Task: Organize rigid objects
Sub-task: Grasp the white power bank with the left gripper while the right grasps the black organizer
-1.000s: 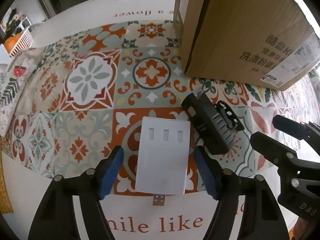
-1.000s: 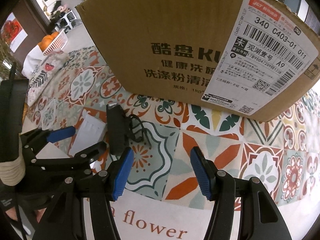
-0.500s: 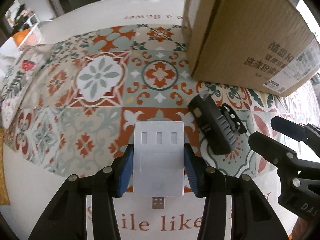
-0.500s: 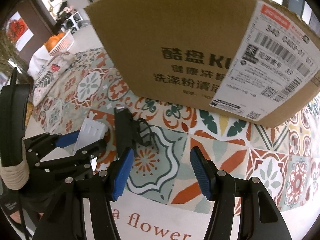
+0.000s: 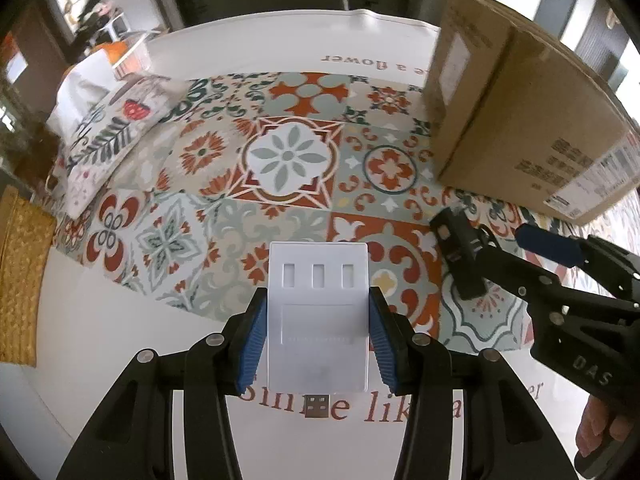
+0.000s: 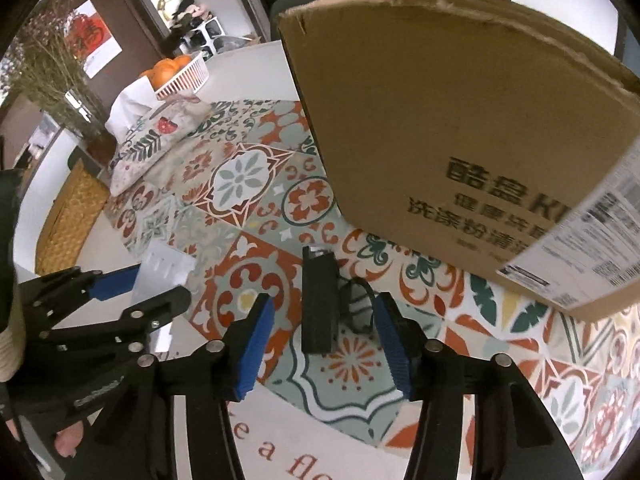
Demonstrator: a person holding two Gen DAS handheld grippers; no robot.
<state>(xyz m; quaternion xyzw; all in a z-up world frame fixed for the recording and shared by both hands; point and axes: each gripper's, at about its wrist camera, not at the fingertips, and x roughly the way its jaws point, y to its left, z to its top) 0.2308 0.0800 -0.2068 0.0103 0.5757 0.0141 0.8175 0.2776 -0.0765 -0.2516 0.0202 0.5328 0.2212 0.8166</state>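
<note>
White flat plastic USB hub (image 5: pixel 318 312) is clamped in the left hand-held gripper (image 5: pixel 318 344), lifted near the desk's front edge. Right hand-held gripper (image 6: pixel 326 344), jaws just closing, straddles the black ribbed adapter (image 6: pixel 318 300), not yet gripped. Brown cardboard box (image 6: pixel 460 140) receives neither yet.

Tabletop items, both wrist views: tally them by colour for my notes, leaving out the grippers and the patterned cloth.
White: 1, the USB hub held in the left gripper
Black: 1, the clip-on device between the right gripper's fingers
Brown: 1, the cardboard box
Floral print: 1, the tissue pouch
Total: 4
</note>
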